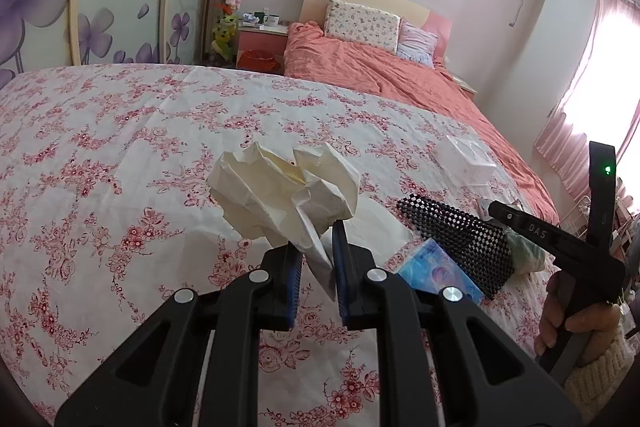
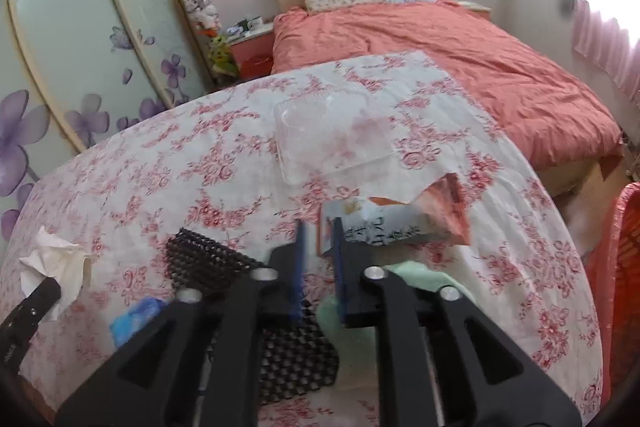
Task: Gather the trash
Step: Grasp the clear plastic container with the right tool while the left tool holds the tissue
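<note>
Left tool (image 1: 316, 259) clenched on crumpled tissue (image 1: 280, 195), right tool (image 2: 320, 267) released around torn carton (image 2: 396, 219), black mesh mat (image 2: 224, 267) beside carton

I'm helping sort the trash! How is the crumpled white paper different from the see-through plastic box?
The crumpled white paper is solid white and wrinkled; the see-through plastic box is clear, smooth and flat, so the flowers show through it. The paper is pinched in the left claw, up off the flowered cloth; the box lies on the cloth, with no claw touching it. The paper is a lumpy ball; the box is a tidy rectangle. Both look like trash to collect.
</note>
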`<move>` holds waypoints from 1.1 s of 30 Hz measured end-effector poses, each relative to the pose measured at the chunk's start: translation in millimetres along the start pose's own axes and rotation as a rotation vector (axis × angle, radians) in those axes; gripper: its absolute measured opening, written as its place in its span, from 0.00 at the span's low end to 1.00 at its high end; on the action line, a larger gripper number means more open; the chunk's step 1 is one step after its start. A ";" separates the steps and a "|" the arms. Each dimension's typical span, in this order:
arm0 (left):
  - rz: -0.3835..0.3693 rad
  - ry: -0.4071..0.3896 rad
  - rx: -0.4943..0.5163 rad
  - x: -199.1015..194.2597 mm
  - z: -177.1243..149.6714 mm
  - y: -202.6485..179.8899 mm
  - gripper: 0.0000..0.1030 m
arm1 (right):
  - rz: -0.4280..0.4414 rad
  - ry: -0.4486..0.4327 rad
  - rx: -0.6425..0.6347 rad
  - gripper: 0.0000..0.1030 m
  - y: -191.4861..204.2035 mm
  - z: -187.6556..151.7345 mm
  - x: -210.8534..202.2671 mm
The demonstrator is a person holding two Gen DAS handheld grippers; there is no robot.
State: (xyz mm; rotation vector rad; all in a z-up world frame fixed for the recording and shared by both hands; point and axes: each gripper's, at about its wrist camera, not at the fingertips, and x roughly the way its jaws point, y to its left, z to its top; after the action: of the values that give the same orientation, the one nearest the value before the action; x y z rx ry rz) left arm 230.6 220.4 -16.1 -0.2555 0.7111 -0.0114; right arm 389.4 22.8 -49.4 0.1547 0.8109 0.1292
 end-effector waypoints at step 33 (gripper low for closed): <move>0.013 0.004 0.024 16.0 11.6 -16.4 0.14 | -0.124 0.062 -0.164 0.91 18.8 71.2 77.9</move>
State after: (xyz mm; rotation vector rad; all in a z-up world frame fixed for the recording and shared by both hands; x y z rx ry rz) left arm 251.4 205.6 -14.0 -0.2281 0.7161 -0.0083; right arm 493.4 48.5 -52.9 -0.0545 0.8661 0.0828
